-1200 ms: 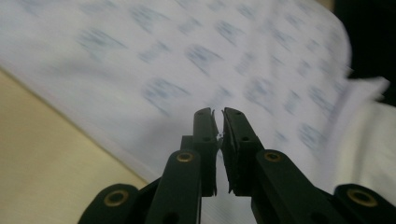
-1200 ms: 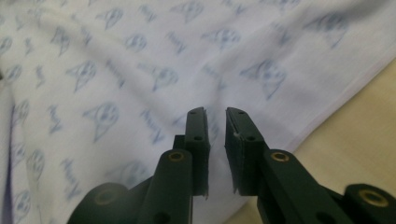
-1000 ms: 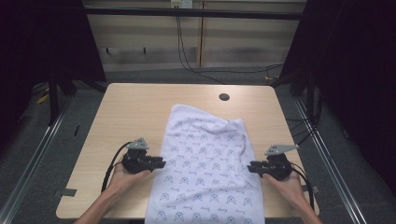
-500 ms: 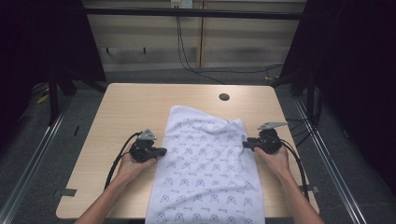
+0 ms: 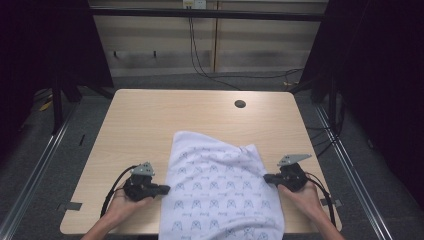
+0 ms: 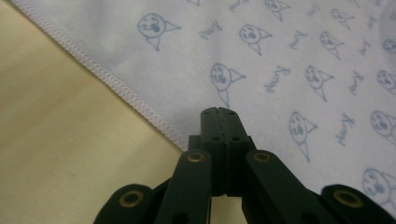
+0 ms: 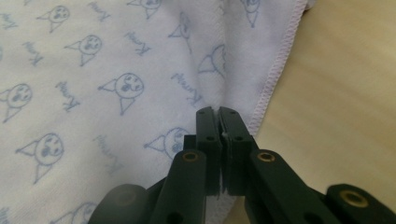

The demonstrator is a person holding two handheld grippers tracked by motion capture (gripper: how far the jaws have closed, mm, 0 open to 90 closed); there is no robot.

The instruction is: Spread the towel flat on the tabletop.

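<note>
Fingers of the left gripper (image 6: 218,112) are pressed together at the left hem of the white cloth printed with small blue faces (image 5: 220,195); whether they pinch fabric cannot be told. Those of the right gripper (image 7: 218,112) are closed on a raised fold by the cloth's pink-stitched right edge. That cloth lies spread on the light wooden table (image 5: 150,120), its near end draping over the front edge, rumpled at the far right corner.
</note>
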